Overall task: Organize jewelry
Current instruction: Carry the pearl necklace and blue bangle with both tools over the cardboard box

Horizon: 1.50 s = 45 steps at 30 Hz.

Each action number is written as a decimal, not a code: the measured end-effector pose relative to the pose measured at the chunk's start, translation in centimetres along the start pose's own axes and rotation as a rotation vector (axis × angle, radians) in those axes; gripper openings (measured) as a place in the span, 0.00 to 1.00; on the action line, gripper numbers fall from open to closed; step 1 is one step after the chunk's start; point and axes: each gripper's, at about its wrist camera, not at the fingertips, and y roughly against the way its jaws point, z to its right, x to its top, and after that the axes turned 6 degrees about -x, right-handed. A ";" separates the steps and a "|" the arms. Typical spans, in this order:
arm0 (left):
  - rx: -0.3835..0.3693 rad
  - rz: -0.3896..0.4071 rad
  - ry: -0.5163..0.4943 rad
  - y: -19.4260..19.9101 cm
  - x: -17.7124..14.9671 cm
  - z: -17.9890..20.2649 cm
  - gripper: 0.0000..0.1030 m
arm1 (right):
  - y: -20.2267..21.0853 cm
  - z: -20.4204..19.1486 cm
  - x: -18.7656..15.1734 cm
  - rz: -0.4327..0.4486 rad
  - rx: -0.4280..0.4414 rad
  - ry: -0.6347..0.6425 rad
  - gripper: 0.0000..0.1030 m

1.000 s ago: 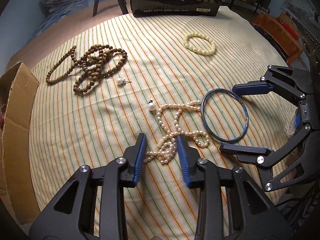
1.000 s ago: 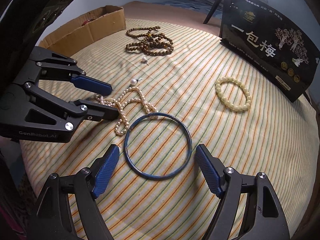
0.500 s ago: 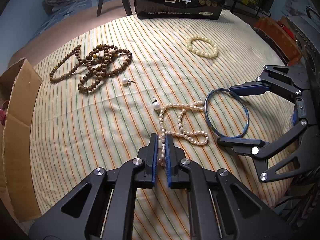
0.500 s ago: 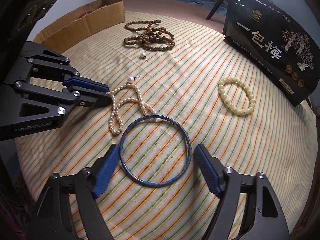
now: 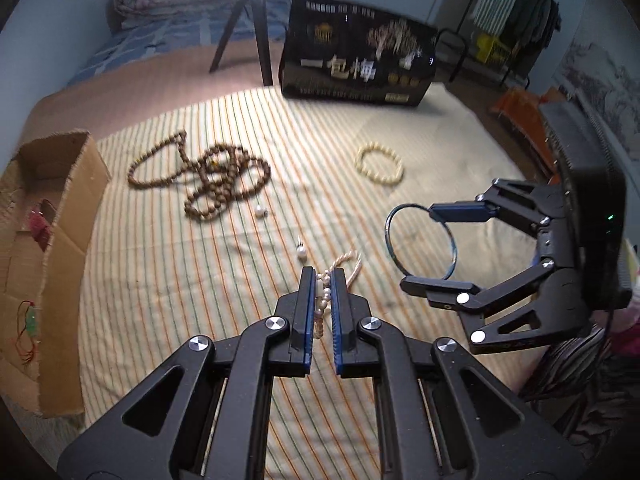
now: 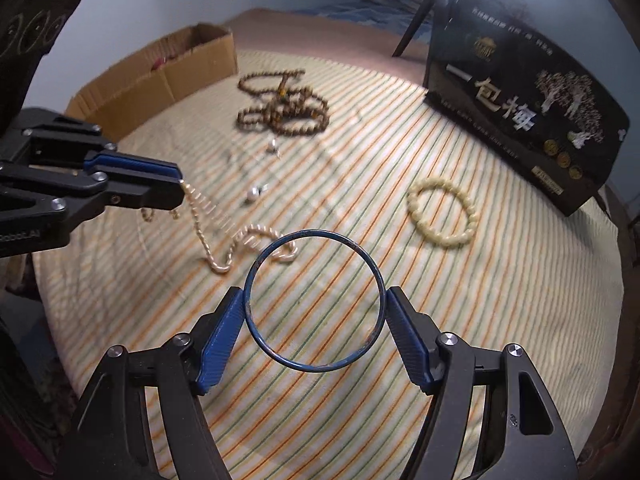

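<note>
My left gripper (image 5: 320, 280) has its blue-padded fingers (image 5: 306, 300) clenched on the white pearl bead necklace (image 6: 224, 236). From the right wrist view, one end of the strand hangs from the fingertips while the rest trails in a loop on the striped cloth of the desk (image 6: 440, 320), its far end lying just beside the bangle.

My right gripper (image 6: 316, 312) is grasping the thin blue metal bangle (image 6: 314, 300) across its width, a blue pad (image 6: 224, 332) pressed against each side of the ring. In the left wrist view the bangle (image 5: 420, 242) stands between the two fingers, its plane tilted up off the cloth.

Still lying on the cloth: a tangled brown wooden bead string (image 5: 208, 178) toward the far left, a pale yellow bead bracelet (image 5: 378, 162) toward the far right, and two loose pearl stud earrings, one (image 5: 261, 211) near the brown beads and one (image 5: 301, 254) just ahead of my left fingers. An open cardboard box (image 5: 60, 216) sits at the left edge, with something red inside. A black printed gift box (image 5: 356, 64) stands upright at the back.
</note>
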 end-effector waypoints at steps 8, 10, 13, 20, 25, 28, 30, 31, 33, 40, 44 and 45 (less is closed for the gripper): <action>-0.018 0.134 0.053 5.3 1.5 -1.2 0.05 | 2.8 -0.5 1.7 0.061 -0.007 -0.001 0.69; -0.017 0.173 0.064 6.8 1.9 -1.6 0.05 | 3.2 -0.7 2.1 0.075 -0.005 -0.001 0.69; -0.004 0.232 0.078 9.3 2.3 -2.5 0.05 | 4.2 -0.9 3.1 0.102 0.002 -0.010 0.69; 0.067 0.342 0.122 14.6 2.6 -5.7 0.05 | 6.1 -2.8 6.1 0.167 0.039 -0.006 0.69; 0.137 0.379 0.139 17.5 2.2 -8.0 0.05 | 7.1 -5.2 8.5 0.213 0.072 0.022 0.69; 0.179 0.394 0.161 18.7 1.8 -9.8 0.05 | 7.4 -7.0 9.9 0.234 0.097 0.043 0.69; 0.203 0.401 0.182 19.5 1.5 -11.1 0.05 | 7.4 -8.2 10.8 0.240 0.115 0.055 0.69; 0.210 0.405 0.194 19.9 1.4 -11.8 0.05 | 7.3 -8.6 11.0 0.241 0.122 0.059 0.69; 0.227 0.408 0.219 20.5 1.2 -13.1 0.05 | 7.2 -9.9 11.8 0.244 0.143 0.071 0.69; 0.270 0.393 0.295 21.1 -0.1 -16.8 0.05 | 5.9 -13.6 14.2 0.242 0.198 0.117 0.69; 0.295 0.371 0.337 21.0 -0.6 -19.0 0.05 | 5.0 -15.0 15.2 0.231 0.231 0.118 0.69; 0.298 0.369 0.353 21.1 -0.8 -19.7 0.05 | 4.7 -15.3 15.5 0.228 0.236 0.119 0.69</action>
